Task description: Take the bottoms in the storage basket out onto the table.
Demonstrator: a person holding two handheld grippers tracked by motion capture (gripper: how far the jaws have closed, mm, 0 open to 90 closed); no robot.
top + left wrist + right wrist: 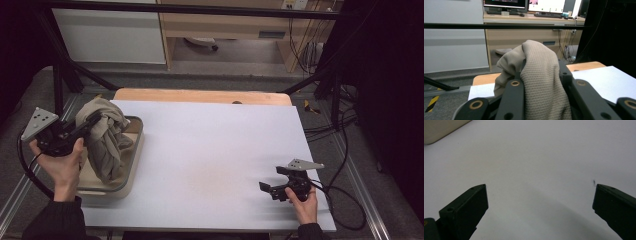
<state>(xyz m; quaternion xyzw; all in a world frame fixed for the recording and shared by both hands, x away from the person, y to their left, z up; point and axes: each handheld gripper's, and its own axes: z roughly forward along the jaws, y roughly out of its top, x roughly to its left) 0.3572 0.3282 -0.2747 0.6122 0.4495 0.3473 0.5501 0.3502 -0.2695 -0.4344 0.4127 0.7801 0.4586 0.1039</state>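
Left claw [92,120] clamped on a beige knitted cloth [106,137], raised over a cream tray [131,165] at the left edge of the white table [215,155]; in the left gripper view, black jaws pressed against both sides of the cloth [539,82], fabric bulging up between them and draping forward over the left claw [541,100]. From the high view, cloth hanging in a bunched fold from the jaws down into the tray, lower end resting inside it. Left hand [62,167] wrapped round the gripper body, grey three-cornered plate on top. Right claw [264,187] held low near the front right corner of the table, well apart from tray and cloth, right hand [305,200] behind it. In the right gripper view, right claw [540,202] spread wide, jaws far apart with bare white table surface [536,157] between them, corner of the cream tray [441,128] at top left
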